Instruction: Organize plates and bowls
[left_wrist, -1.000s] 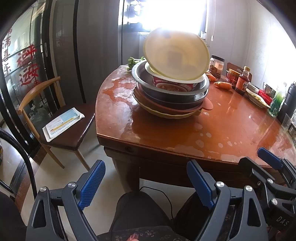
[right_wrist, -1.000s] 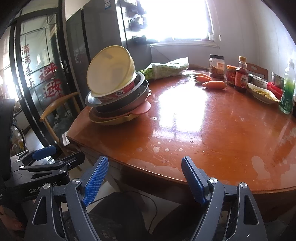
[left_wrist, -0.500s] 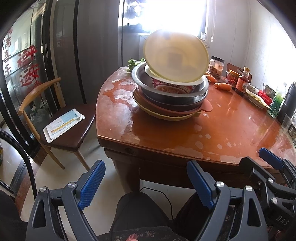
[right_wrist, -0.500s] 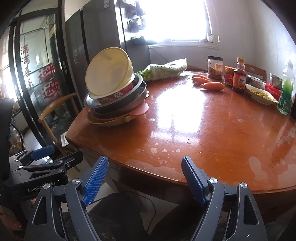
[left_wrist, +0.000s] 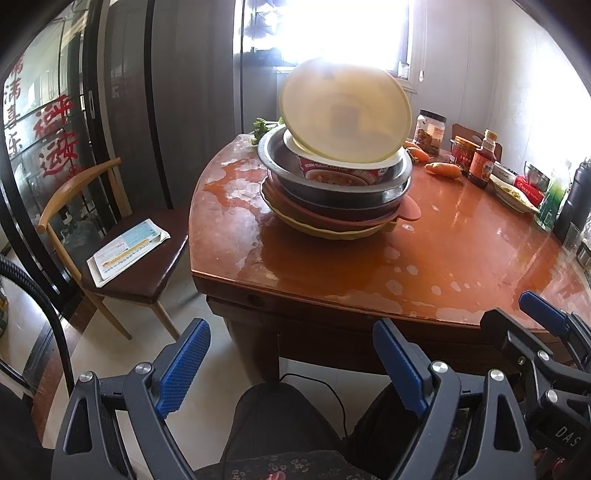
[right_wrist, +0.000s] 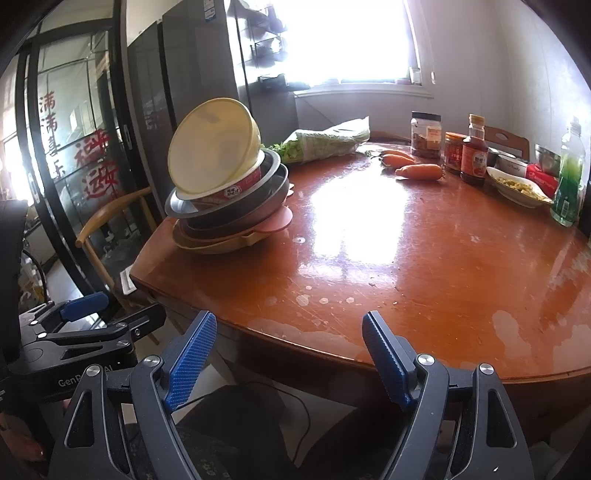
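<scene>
1. The stack of plates and bowls (left_wrist: 336, 192) is sitting at the far left corner of the bench (right_wrist: 406, 258): a yellow dish at the bottom, a pink plate on it, steel basins nested above, then a printed paper bowl (left_wrist: 332, 175).
2. On top, a pale yellow bowl (left_wrist: 345, 110) is leaning on its side, its open mouth facing the near edge of the bench and tipping to the left in the right wrist view. It is resting in the paper bowl, not nesting flat.
3. Everything is already gathered in one pile, so this could be a pile waiting to be sorted or one just built; only that tilted top bowl is looking unsettled.
4. The left gripper (left_wrist: 291, 365) is hovering off the near edge of the bench, fingers spread wide, gripping nothing. The stack is lying straight ahead of it and a little right.
5. The right gripper (right_wrist: 288, 354) is also hanging below the near edge, fingers wide apart, empty. From here the stack is lying well off to the far left.
6. So the left gripper is the nearer one and is facing the stack squarely; the leaning rim is presenting itself toward it.
7. Further out, carrots (right_wrist: 419, 171), jars, a sauce bottle (right_wrist: 474, 153) and a green bottle are lining the far right of the bench.
</scene>
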